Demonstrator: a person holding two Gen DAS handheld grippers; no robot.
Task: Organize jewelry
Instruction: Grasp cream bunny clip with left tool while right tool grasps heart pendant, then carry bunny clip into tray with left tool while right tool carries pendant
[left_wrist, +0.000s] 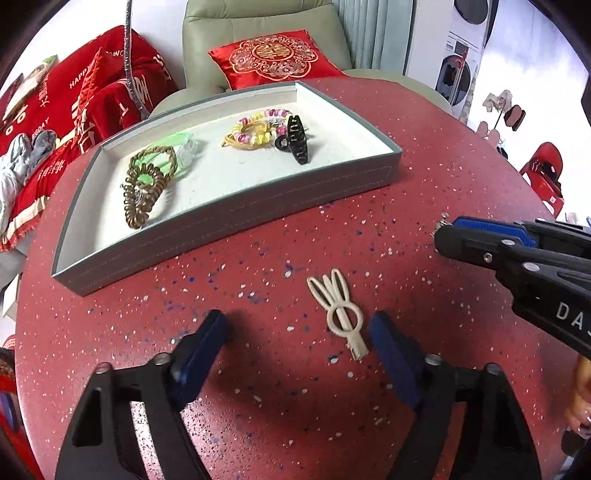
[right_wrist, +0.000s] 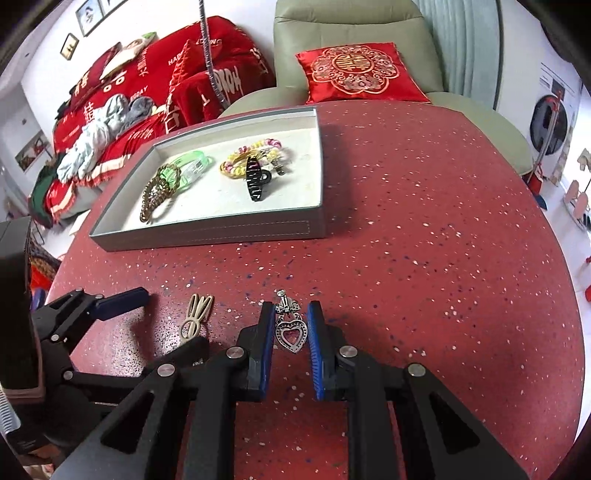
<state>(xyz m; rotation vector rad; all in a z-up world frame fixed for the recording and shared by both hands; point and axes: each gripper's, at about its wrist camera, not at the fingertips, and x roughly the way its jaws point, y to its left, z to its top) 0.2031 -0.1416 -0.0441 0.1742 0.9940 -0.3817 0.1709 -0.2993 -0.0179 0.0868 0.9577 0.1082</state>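
Note:
A cream rabbit-shaped hair clip (left_wrist: 338, 314) lies flat on the red speckled table, between the wide-apart fingers of my left gripper (left_wrist: 299, 319), nearer the right finger and untouched. My right gripper (right_wrist: 290, 308) is shut on a silver heart pendant (right_wrist: 290, 332), which hangs between its blue pads just over the table. In the left wrist view that gripper's tip (left_wrist: 443, 230) shows at the right edge with a bit of silver sticking out. The rabbit clip (right_wrist: 195, 317) also appears in the right wrist view, beside the left gripper's finger (right_wrist: 122, 300).
A grey tray (left_wrist: 229, 225) with white lining sits at the table's far side. It holds a brown coil hair tie (left_wrist: 144, 188), a green bangle (left_wrist: 177, 147), a beaded bracelet (left_wrist: 258, 127) and a black claw clip (left_wrist: 298, 142). Beyond are an armchair with a red cushion (right_wrist: 354, 72) and red blankets (right_wrist: 155, 70).

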